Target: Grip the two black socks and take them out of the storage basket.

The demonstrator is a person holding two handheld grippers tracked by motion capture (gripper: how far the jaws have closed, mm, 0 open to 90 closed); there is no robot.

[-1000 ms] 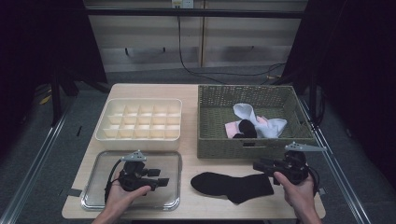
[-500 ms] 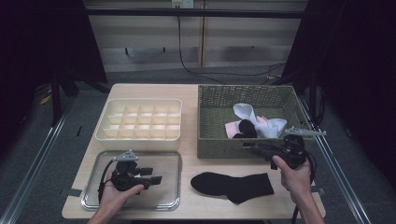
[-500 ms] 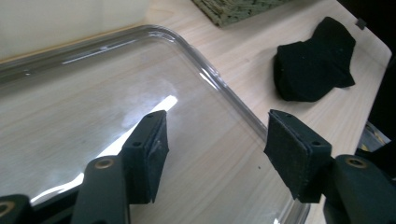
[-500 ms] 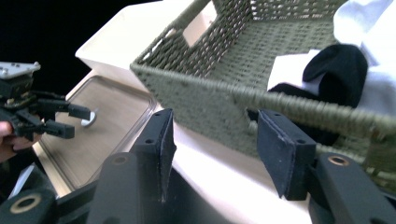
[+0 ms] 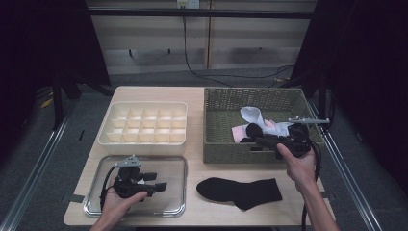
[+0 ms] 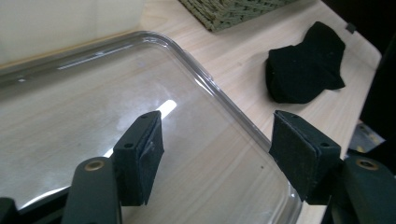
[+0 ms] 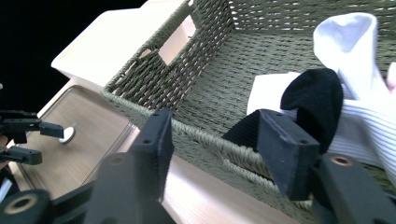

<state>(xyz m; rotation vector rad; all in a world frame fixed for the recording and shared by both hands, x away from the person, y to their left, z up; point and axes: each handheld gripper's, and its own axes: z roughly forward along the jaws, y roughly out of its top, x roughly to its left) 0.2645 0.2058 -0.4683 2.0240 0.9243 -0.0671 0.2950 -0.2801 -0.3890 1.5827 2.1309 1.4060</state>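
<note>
**Black sock just past the right jaws, over the basket rim**

Holding the right gripper (image 7: 212, 121) at the near wall of the basket (image 7: 140, 60), jaws apart, nothing between them. Straight ahead of these jaws and a little toward the right-hand one: the black sock (image 7: 313, 93), inside the basket, just beyond the rim, not touched yet. Bunched up into a rounded hump, so hard to tell its long axis; seems to run away from the jaws, toward the white sock (image 7: 350, 37) behind and above it. Leaning on striped white cloth on the far side.

Judging by this, only a short push forward over the rim and slightly down needed, with a small shift to the right-hand jaw's side, to bring the hump between the pads. Risk of pinching the white cloth together with it.

Left gripper (image 5: 159, 182) well apart from the basket, low over the tray (image 6: 210, 79). Jaws wide apart and just been opening, nothing between them. Beyond the tray edge, ahead and toward its right-hand jaw, a flat sock (image 6: 303, 70) on the desk (image 5: 195, 120). Clearly the right hand nearer to the basket.
</note>
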